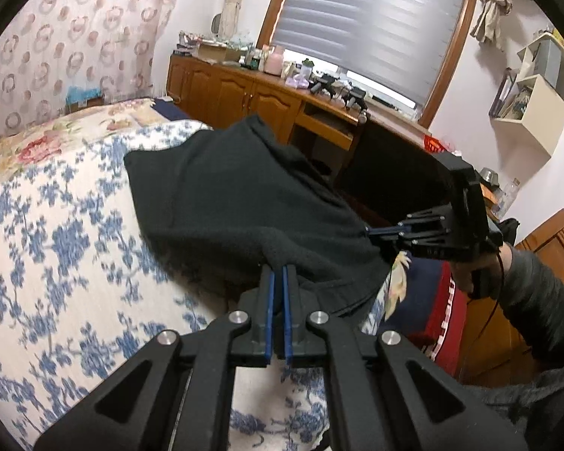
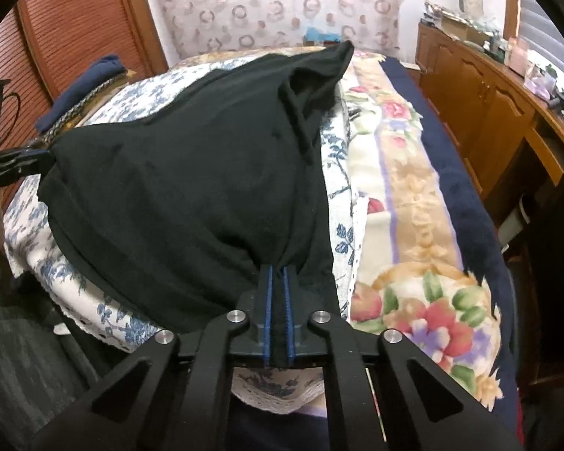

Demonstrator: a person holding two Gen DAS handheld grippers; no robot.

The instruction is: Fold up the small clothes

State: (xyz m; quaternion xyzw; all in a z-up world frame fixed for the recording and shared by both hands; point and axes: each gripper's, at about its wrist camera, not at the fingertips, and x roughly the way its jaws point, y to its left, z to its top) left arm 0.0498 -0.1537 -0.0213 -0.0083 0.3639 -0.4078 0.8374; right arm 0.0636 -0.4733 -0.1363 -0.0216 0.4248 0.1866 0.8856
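A: Left tool clamped on the near hem of the black garment; right tool clamped on the same hem further along.

B: Position?

A: Near edge held up between both tools, far part resting on the blue-floral bedspread. Garment extends away from both tools, so the fold likely goes forward. Neither hand is nearer.

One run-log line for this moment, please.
step: lift to fold | left gripper: shut on black garment | right gripper: shut on black garment | garment: far part on bed
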